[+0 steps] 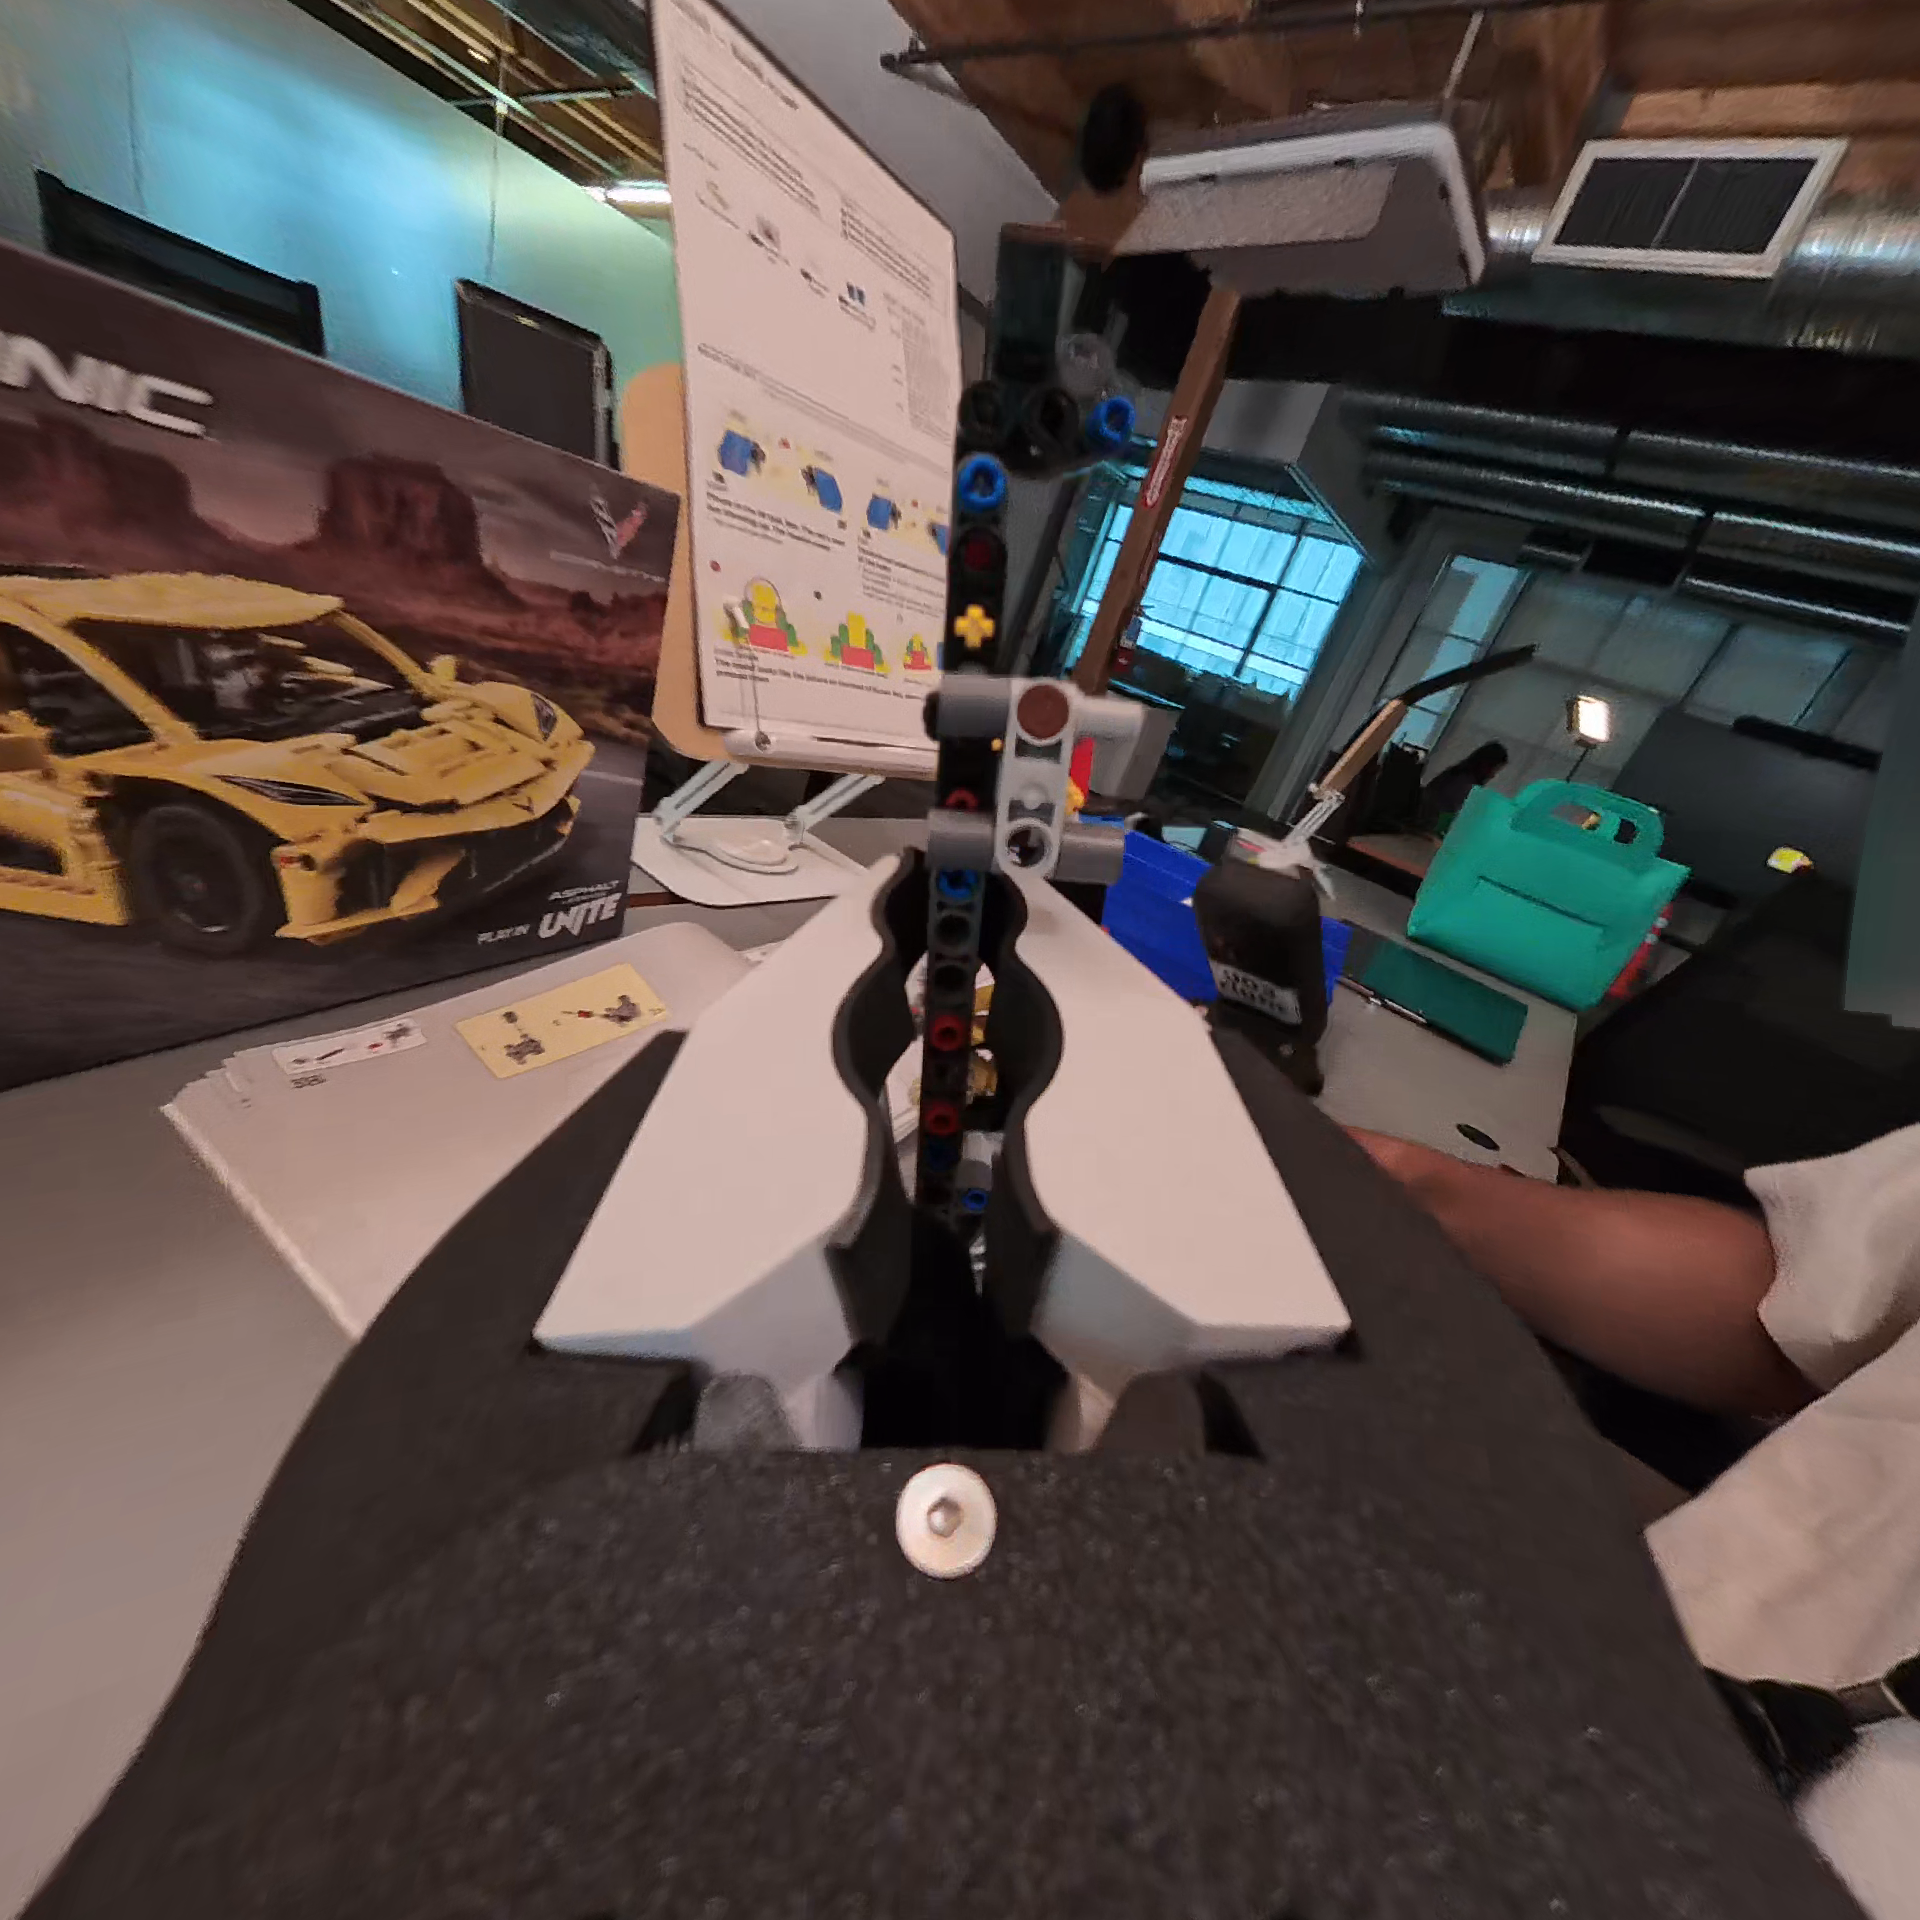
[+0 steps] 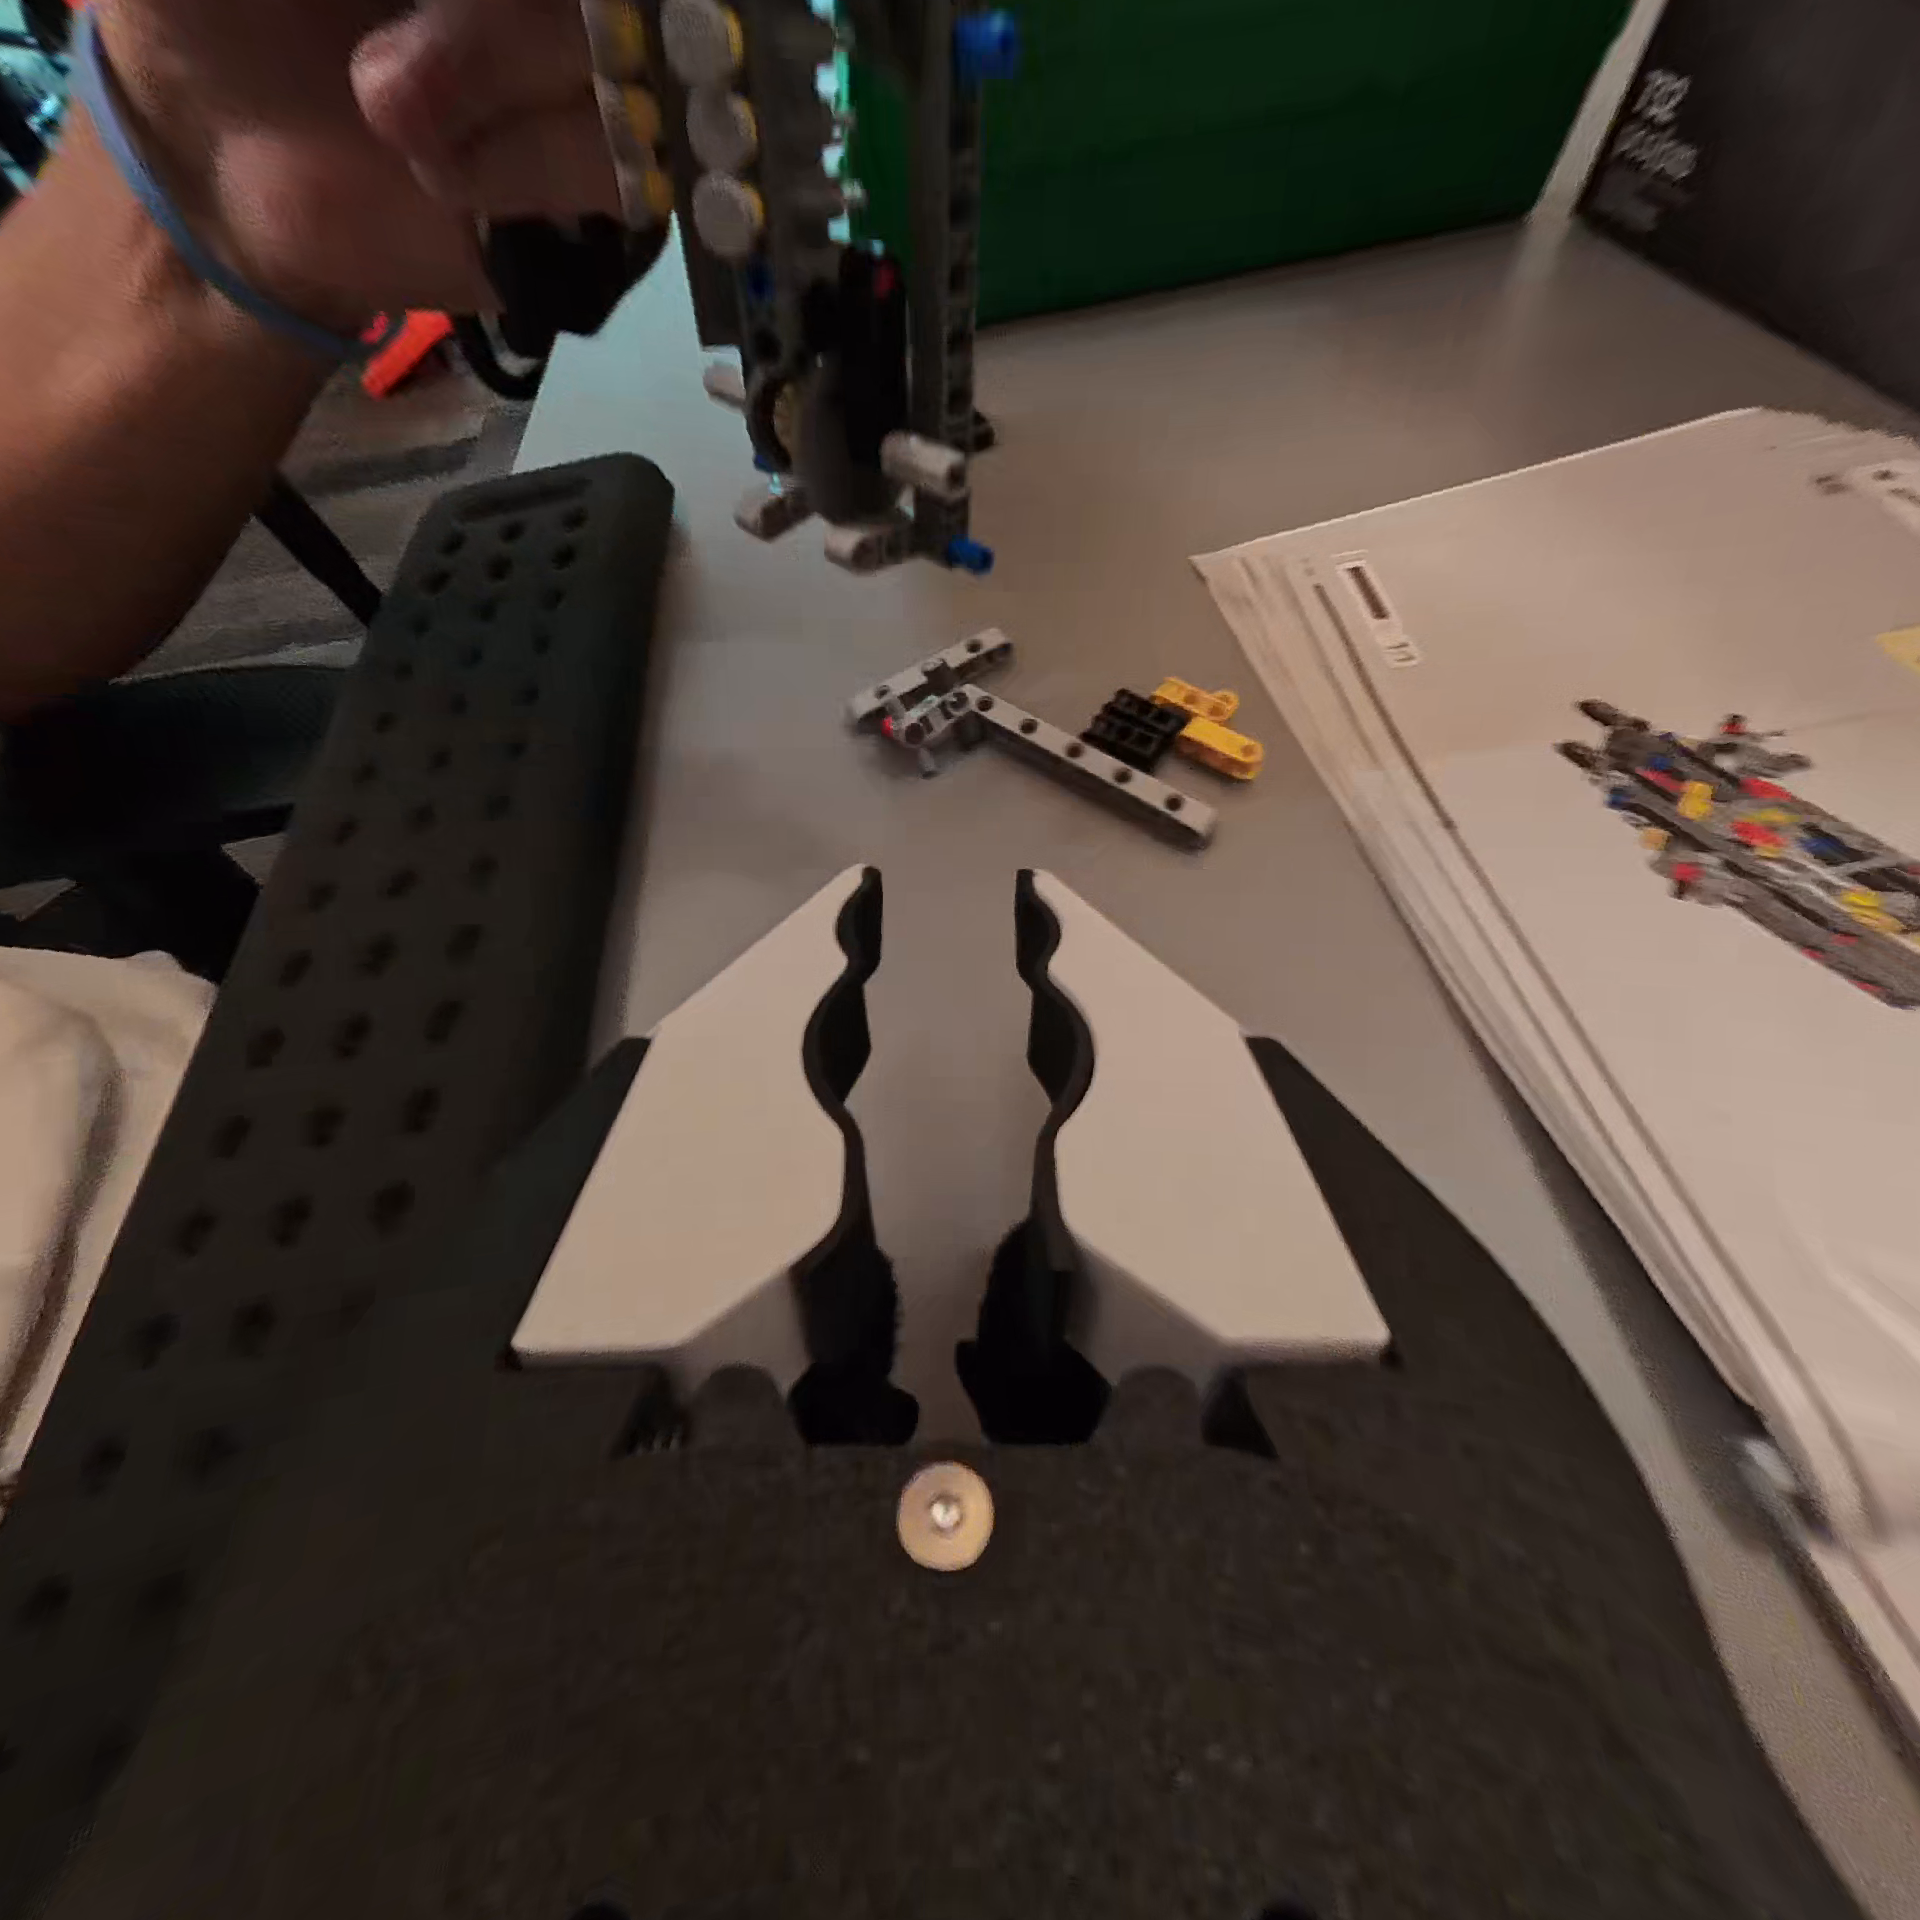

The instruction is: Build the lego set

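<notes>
A half-built Lego chassis is held up for inspection while the next sub-assembly waits on the table. In the left wrist view, from left to right: the set's box (image 1: pixel 312 665), showing a yellow car, leans behind the open instruction booklet (image 1: pixel 436 1081), apparently so the builder can check the model against it; a printed sheet on a stand (image 1: pixel 821 416) faces the work area; and the left gripper (image 1: pixel 951 904) holds the long black beam of the chassis (image 1: pixel 961 644) upright, its jaws closed on the beam's lower stretch, which lifts the pins and grey connectors into plain sight. A green bag (image 1: pixel 1538 894) sits well off to the right.

In the right wrist view, a hand (image 2: pixel 343 156) with a blue wristband steadies the chassis (image 2: pixel 842 312) from the left, its lower end near the grey table (image 2: pixel 1143 468). Nearer the camera lies a loose grey beam assembly with black and yellow pieces (image 2: pixel 1049 738), within easy reach. The right gripper (image 2: pixel 945 894) hovers just short of it, jaws parted and empty, seemingly lined up to pick it up. The booklet (image 2: pixel 1558 935) lies open at far right.
</notes>
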Action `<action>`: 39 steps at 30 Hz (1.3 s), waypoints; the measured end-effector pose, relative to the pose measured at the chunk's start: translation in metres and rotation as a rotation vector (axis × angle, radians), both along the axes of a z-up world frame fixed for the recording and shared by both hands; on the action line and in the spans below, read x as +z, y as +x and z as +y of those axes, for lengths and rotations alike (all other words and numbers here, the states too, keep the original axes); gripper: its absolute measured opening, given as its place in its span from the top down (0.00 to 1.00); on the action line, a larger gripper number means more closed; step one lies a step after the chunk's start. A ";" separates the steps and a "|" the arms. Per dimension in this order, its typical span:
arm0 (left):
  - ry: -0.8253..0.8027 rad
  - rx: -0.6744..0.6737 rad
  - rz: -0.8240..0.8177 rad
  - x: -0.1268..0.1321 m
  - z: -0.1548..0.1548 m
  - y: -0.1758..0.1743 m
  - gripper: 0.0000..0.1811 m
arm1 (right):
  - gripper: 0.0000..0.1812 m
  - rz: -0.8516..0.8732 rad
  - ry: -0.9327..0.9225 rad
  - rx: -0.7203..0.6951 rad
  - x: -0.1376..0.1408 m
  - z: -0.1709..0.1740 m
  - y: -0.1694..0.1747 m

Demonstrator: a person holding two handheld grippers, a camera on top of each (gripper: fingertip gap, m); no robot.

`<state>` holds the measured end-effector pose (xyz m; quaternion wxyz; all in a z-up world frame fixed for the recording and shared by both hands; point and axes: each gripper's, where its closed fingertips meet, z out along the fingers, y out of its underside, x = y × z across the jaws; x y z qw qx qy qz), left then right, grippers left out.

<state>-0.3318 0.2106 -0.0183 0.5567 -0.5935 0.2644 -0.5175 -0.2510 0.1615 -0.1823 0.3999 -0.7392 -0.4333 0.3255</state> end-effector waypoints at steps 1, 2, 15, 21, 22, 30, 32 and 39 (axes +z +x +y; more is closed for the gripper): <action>-0.005 0.035 0.006 0.001 0.001 -0.012 0.96 | 0.87 -0.010 -0.015 0.013 -0.004 -0.001 -0.013; -0.008 0.078 0.025 -0.001 0.004 -0.025 0.96 | 0.87 -0.015 -0.031 0.020 -0.007 0.000 -0.026; 0.006 0.253 0.141 -0.038 -0.005 -0.077 0.96 | 0.87 -0.216 -0.236 -0.143 -0.046 0.024 -0.085; 0.010 0.209 0.116 -0.036 -0.010 -0.074 0.96 | 0.97 -0.212 -0.254 -0.140 -0.047 0.023 -0.067; -0.001 0.208 0.118 -0.039 -0.009 -0.073 0.96 | 0.97 -0.189 -0.274 -0.141 -0.047 0.024 -0.065; -0.082 0.164 0.061 -0.045 -0.011 -0.051 0.96 | 0.97 0.644 -0.410 -0.024 0.069 0.031 -0.046; -0.114 0.127 0.020 -0.043 -0.014 -0.038 0.96 | 0.97 0.800 -0.392 0.032 0.097 0.025 -0.036; -0.263 -0.055 -0.087 -0.046 -0.021 0.028 0.96 | 0.97 0.986 -0.303 0.031 0.144 0.020 0.001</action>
